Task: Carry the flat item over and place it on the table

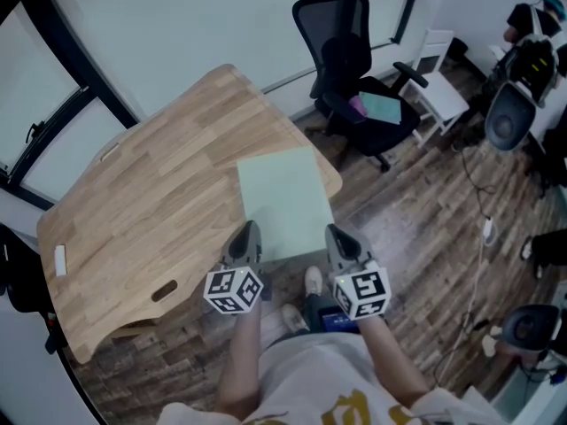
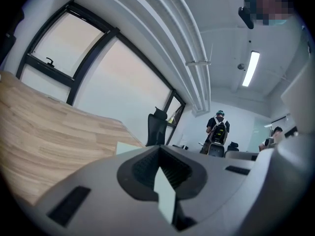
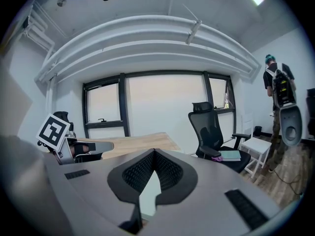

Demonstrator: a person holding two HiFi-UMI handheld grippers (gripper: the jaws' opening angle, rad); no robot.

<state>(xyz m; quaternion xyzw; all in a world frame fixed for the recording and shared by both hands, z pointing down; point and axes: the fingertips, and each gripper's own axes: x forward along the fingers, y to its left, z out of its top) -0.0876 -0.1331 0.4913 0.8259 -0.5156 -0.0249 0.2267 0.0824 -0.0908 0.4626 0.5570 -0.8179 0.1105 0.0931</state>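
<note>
The left gripper (image 1: 248,234) and the right gripper (image 1: 337,235) are each clamped on the near edge of the flat item (image 1: 283,197). The sheet is held over the near corner of the table (image 1: 151,193), its near part beyond the edge. The 2 grippers should be kept level and moved together until the whole sheet is over wood.

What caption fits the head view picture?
Left claw and right claw grip a pale green sheet over a wooden table.
</note>
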